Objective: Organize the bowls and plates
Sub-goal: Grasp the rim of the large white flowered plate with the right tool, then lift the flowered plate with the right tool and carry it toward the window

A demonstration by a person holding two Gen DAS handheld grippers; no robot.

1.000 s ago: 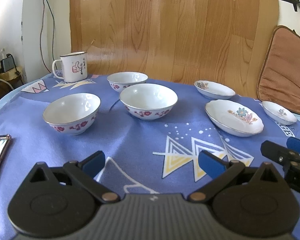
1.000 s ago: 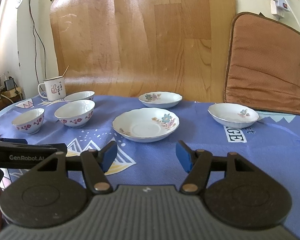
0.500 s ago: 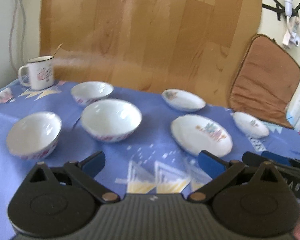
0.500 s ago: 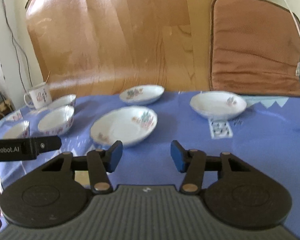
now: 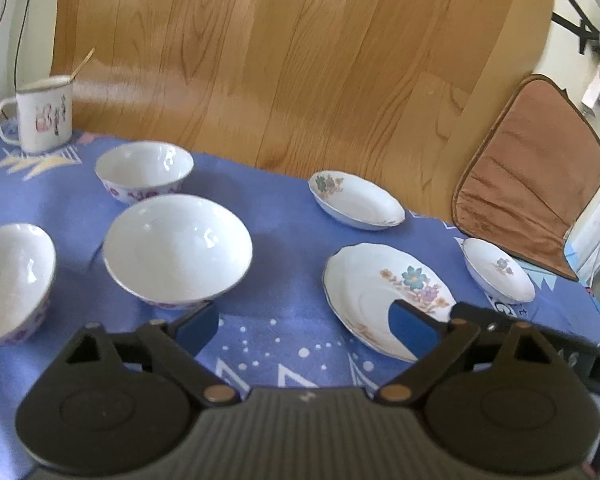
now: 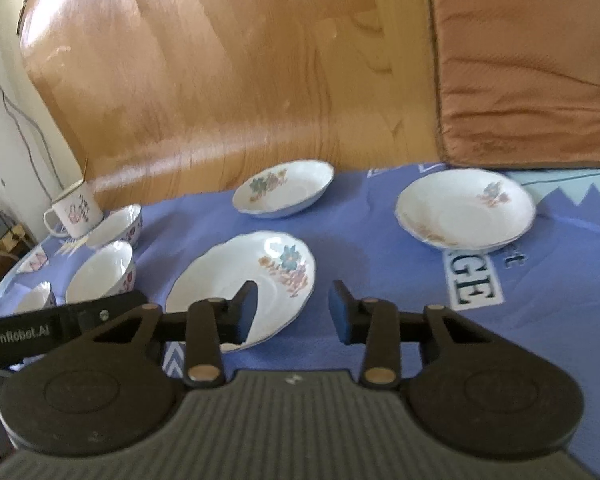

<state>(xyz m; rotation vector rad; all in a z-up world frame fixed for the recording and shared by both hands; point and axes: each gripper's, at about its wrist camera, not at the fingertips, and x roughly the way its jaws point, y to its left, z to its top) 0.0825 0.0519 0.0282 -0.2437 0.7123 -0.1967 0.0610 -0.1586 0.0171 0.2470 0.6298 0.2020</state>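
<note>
— Two tools are up: how do their jaws stand?

— Left tool (image 5: 306, 326) is spread wide, jaws closing slightly, nothing between the pads. Right tool (image 6: 293, 312) is about half spread and closing, also empty; both hang above the worktop (image 6: 560, 320), touching nothing.

— Where are the dishes?

— Three bowls sit on the left: a large bowl (image 5: 178, 250) nearest the left tool, a second bowl (image 5: 12, 280) at the left edge, a smaller bowl (image 5: 144, 170) behind. Three flowered plates lie apart on the right: the big plate (image 6: 240, 284) just ahead of the right tool, a far plate (image 6: 284, 188), a right-hand plate (image 6: 466, 208).

— And around them?

— Blue patterned cloth (image 5: 284, 240) covers the worktop, an enamel mug (image 5: 44, 114) stands at the back left, a wood-grain board (image 5: 280, 60) and a brown cushion (image 6: 528, 60) lean behind.
</note>
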